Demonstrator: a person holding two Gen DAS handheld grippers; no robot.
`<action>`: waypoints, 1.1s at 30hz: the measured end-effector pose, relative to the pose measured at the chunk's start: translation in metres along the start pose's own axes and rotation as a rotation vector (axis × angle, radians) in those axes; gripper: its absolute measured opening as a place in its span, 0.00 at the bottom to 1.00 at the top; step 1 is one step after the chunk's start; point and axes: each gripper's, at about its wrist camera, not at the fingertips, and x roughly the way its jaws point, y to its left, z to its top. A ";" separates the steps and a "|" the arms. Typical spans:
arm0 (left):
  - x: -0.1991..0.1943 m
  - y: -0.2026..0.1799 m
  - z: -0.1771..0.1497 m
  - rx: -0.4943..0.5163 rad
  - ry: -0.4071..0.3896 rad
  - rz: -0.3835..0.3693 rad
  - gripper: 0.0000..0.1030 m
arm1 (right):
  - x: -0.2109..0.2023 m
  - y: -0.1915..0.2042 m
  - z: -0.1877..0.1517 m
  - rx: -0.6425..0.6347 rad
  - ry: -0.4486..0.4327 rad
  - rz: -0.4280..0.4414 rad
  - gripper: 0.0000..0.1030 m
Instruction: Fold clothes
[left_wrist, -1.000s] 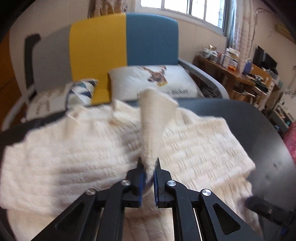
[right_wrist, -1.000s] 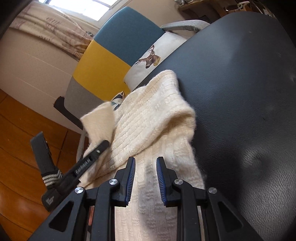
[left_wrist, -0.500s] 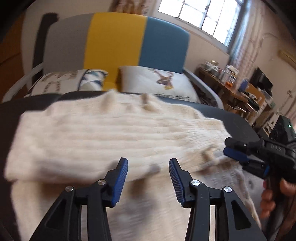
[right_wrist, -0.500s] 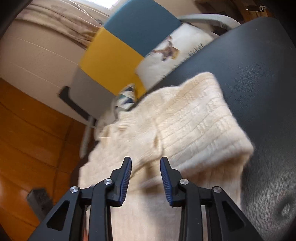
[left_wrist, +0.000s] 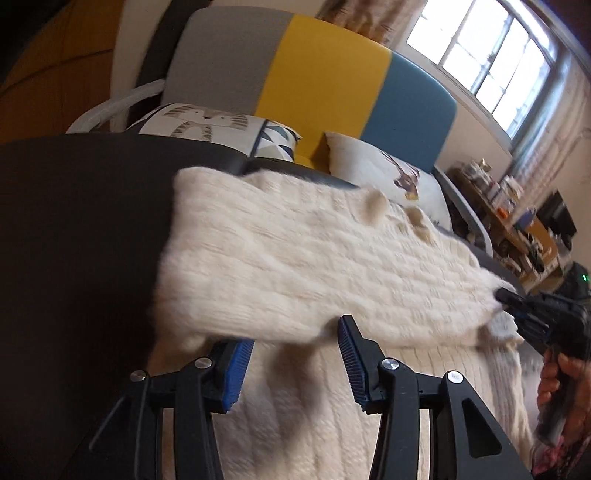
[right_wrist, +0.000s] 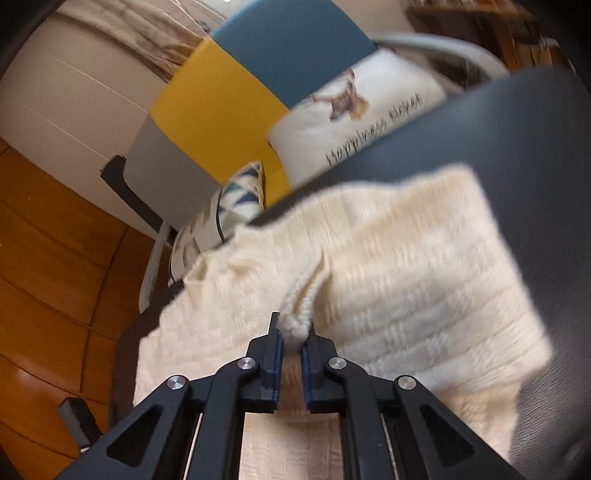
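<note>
Left wrist view. The left tongs (left_wrist: 295, 354) stand partly apart with blue pads (left_wrist: 351, 354) bare; nothing is gripped, and a folded edge of the cream knitted sweater (left_wrist: 295, 258) overlaps the tip of the left-hand finger. The sweater lies on the dark desk (left_wrist: 74, 221), its upper layer doubled over into a band running across the frame, ribbed and blurred at the near edge. Only this view shows the right tongs (left_wrist: 517, 314) from outside, at the sweater's far right corner, carried by a person's hand (left_wrist: 557, 376), and the window (left_wrist: 491, 48) above a cluttered side table (left_wrist: 517, 221).

Right wrist view. The right tongs (right_wrist: 291, 336) point downward and have just been closing; they are pinched on a small bunched ridge of the sweater (right_wrist: 406, 277), which rises between the pads. Only this view shows the orange wood floor (right_wrist: 48, 258) beside the desk (right_wrist: 535, 147). Both views share the grey, yellow and blue chair (right_wrist: 221, 103) with its deer-print cushion (right_wrist: 362, 110).
</note>
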 end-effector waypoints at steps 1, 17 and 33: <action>0.001 0.005 0.003 -0.014 -0.004 0.010 0.46 | -0.003 0.003 0.003 -0.020 -0.014 -0.013 0.07; -0.007 0.051 -0.007 -0.216 -0.111 0.024 0.35 | 0.019 -0.019 -0.012 -0.024 0.016 -0.128 0.10; -0.001 -0.012 0.029 0.087 -0.178 0.169 0.45 | 0.048 0.097 -0.018 -0.589 0.037 -0.228 0.25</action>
